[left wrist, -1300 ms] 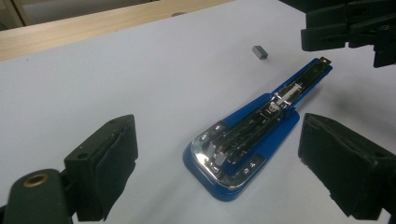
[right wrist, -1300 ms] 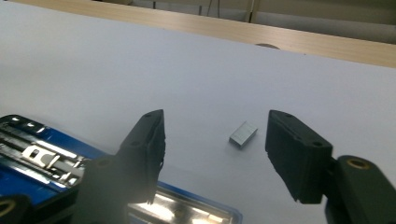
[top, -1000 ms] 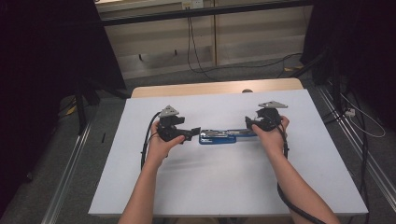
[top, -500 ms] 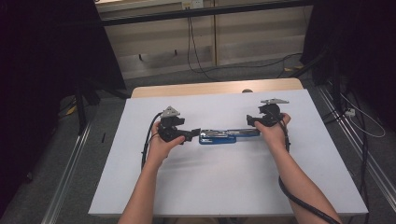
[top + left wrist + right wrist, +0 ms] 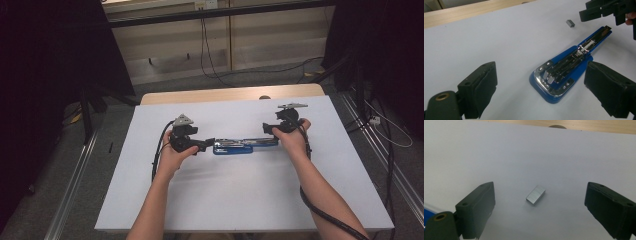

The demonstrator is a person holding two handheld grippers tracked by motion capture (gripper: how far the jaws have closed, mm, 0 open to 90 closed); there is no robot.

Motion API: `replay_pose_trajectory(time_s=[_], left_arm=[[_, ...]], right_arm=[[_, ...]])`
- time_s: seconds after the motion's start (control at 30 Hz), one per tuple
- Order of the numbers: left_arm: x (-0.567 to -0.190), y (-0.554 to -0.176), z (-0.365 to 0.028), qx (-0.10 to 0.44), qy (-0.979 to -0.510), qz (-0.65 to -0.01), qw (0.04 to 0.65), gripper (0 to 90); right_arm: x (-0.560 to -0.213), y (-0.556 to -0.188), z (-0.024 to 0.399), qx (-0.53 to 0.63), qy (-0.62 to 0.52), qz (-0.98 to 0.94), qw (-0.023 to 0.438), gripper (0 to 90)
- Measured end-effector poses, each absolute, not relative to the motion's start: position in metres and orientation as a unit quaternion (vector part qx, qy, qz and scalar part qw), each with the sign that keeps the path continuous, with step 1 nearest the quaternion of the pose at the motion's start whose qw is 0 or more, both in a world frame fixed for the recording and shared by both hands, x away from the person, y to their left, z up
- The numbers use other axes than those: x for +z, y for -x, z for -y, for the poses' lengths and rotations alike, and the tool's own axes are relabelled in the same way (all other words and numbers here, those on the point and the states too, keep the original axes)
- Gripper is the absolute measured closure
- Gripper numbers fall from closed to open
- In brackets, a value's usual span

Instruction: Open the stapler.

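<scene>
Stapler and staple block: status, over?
Left gripper open at the opened blue stapler. Right gripper just opened, nothing between its jaws, staple block on the white table ahead. Nothing in the way.

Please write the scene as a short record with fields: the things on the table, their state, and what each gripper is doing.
surface: white table top
main thing: blue stapler, lying opened out flat, metal staple channel facing up
small thing: block of staples, lying loose on the table, apart from the stapler
left gripper: open, jaws on either side of the stapler's wide end, pads not touching it
right gripper: jaws have just been opening, now wide, the block of staples lying free between them
held things: none
</scene>
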State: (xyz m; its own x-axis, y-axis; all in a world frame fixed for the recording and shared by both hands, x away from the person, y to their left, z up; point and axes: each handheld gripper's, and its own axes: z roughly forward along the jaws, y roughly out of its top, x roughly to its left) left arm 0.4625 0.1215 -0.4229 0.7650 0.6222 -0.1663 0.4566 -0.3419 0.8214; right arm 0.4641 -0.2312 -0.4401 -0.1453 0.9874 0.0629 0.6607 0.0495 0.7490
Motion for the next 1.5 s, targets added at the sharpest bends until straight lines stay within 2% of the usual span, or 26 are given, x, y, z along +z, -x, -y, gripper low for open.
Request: replay_pose_trajectory(time_s=[0.43,0.53,0.7,0.8,0.87,1.07,1.23,1.5], left_arm=[[-0.420,-0.461,-0.124,0.086,-0.813,-0.325,0.476,10.0],[-0.419,-0.460,-0.125,0.089,-0.811,-0.326,0.477,8.9],[-0.419,-0.461,-0.126,0.090,-0.811,-0.326,0.478,8.8],[-0.418,-0.461,-0.126,0.095,-0.809,-0.329,0.478,8.8],[-0.418,-0.461,-0.127,0.101,-0.809,-0.330,0.476,9.0],[-0.419,-0.461,-0.125,0.097,-0.810,-0.332,0.473,9.2],[-0.421,-0.460,-0.123,0.095,-0.814,-0.331,0.468,9.7],[-0.421,-0.461,-0.123,0.093,-0.813,-0.333,0.469,10.0]], right_arm=[[-0.436,-0.470,0.230,0.328,-0.609,-0.682,0.237,8.3],[-0.435,-0.471,0.229,0.316,-0.608,-0.690,0.232,16.3],[-0.432,-0.473,0.230,0.304,-0.607,-0.694,0.241,20.0],[-0.431,-0.475,0.230,0.302,-0.611,-0.694,0.233,28.0],[-0.431,-0.476,0.229,0.302,-0.611,-0.695,0.230,29.3],[-0.434,-0.481,0.230,0.290,-0.625,-0.693,0.212,47.4],[-0.437,-0.484,0.231,0.286,-0.625,-0.696,0.210,54.6],[-0.448,-0.488,0.229,0.285,-0.619,-0.706,0.193,56.4]])
